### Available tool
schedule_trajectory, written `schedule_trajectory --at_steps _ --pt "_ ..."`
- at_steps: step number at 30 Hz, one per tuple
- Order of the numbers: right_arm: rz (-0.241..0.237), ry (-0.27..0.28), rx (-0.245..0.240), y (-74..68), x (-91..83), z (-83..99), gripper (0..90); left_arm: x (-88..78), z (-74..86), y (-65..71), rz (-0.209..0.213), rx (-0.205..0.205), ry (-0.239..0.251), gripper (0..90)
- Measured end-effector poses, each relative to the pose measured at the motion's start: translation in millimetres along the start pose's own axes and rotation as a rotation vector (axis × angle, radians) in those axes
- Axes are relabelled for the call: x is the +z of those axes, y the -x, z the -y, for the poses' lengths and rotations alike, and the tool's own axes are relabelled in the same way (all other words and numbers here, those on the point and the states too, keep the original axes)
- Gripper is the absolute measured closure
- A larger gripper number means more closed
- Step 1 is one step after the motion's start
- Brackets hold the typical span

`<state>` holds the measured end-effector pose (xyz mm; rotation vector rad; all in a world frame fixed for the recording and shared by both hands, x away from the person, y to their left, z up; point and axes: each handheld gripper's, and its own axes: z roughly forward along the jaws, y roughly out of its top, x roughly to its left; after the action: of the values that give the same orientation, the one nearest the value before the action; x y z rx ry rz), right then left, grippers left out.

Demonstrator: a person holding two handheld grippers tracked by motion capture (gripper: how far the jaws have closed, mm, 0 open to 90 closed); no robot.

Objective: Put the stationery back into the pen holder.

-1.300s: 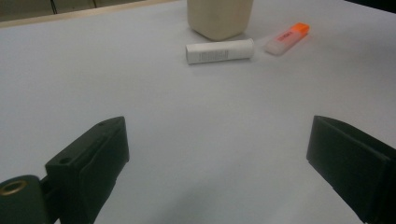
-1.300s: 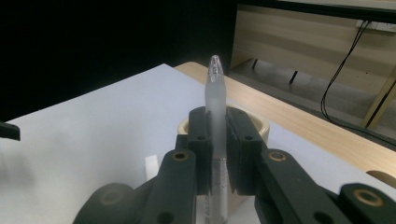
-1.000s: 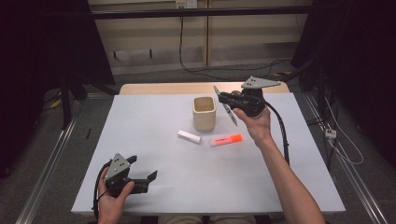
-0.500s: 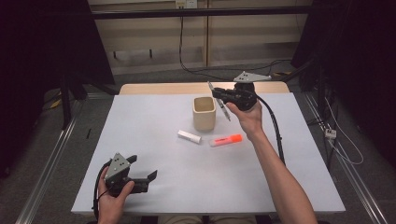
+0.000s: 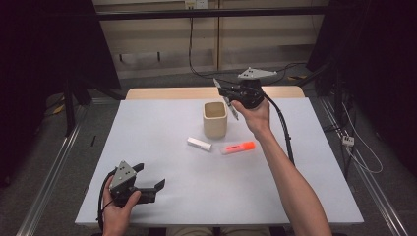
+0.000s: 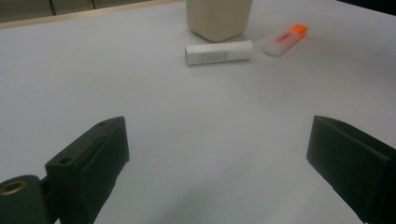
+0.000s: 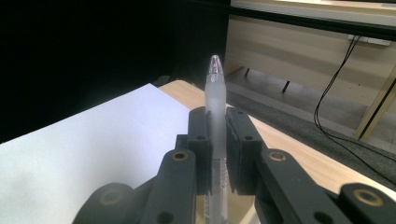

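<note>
A frosted clear pen stands clamped between the jaws of my right gripper, its tip pointing up past them. In the high view that right gripper hovers just right of and above the beige cup, the pen slanting down beside the cup's rim. A white tube and an orange highlighter lie on the white table in front of the cup. My left gripper rests near the table's front left, jaws wide with nothing between them; its view shows the tube, highlighter and cup ahead.
The white tabletop has bare room on the left and right. A wooden strip runs along its far edge. Metal rails flank the table, and cables trail on the floor at the right.
My right gripper has carried the pen left and toward the far edge, coming closer over the cup. The left gripper has stayed in place.
</note>
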<state>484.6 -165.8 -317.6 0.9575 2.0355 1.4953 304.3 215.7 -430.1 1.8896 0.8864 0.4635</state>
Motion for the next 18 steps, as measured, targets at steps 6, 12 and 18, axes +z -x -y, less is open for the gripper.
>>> schedule_trajectory --at_steps 6,12,18 --pt "0.009 -0.008 -0.002 2.7 8.2 -3.4 81.2 0.6 0.1 -0.1 0.002 -0.004 -0.001 5.6" --pt "0.010 -0.009 -0.005 0.4 17.2 -3.5 81.2 1.6 -0.1 0.7 0.006 -0.005 -0.002 5.6" --pt "0.018 0.007 -0.014 -1.6 22.6 -6.3 81.2 1.2 0.0 -0.5 0.000 0.000 -0.004 5.6"
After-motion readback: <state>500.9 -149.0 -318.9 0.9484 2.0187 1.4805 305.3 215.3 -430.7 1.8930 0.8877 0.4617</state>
